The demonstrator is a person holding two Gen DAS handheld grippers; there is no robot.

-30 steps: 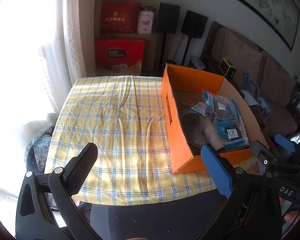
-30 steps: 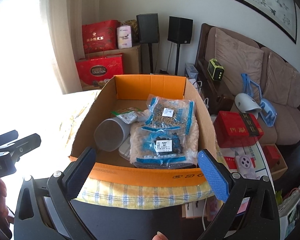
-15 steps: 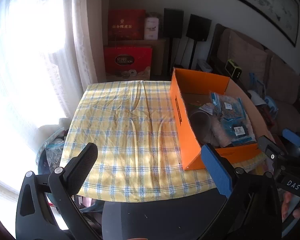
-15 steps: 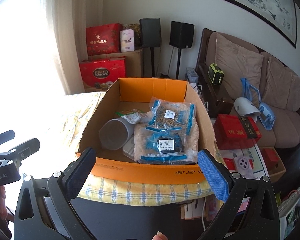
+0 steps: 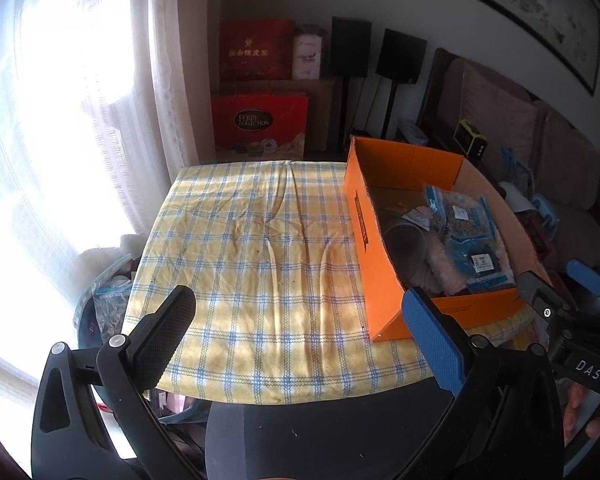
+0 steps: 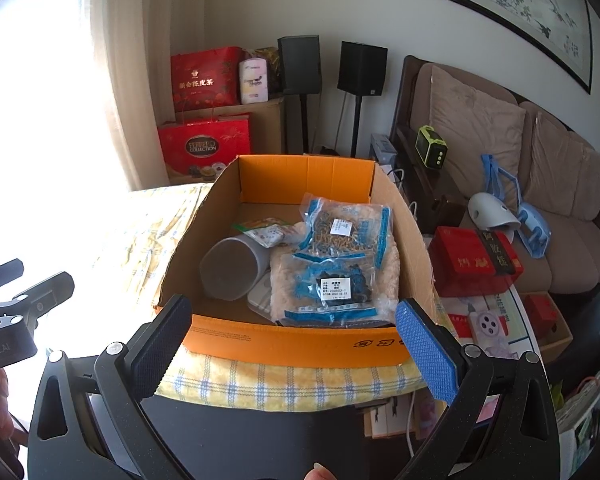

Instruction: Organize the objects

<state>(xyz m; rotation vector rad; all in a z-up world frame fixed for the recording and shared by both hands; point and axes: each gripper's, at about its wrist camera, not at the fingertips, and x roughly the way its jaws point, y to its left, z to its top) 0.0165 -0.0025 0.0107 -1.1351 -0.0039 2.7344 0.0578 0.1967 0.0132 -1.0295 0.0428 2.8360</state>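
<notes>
Filling the frame's centre, the orange cardboard box (image 6: 300, 344) is seen on the checked tablecloth (image 5: 260, 264), packed with sealed snack bags (image 6: 336, 284) and a grey tub (image 6: 232, 268). Both the left gripper (image 5: 300, 336) and right gripper (image 6: 292, 340) are held spread and empty at the lower edge.

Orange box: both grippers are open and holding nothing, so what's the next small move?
Probably ease the right gripper forward and down toward the top blue-labelled bag in the orange box. It lies uppermost, nearest that gripper, while the left gripper faces bare checked cloth.
</notes>
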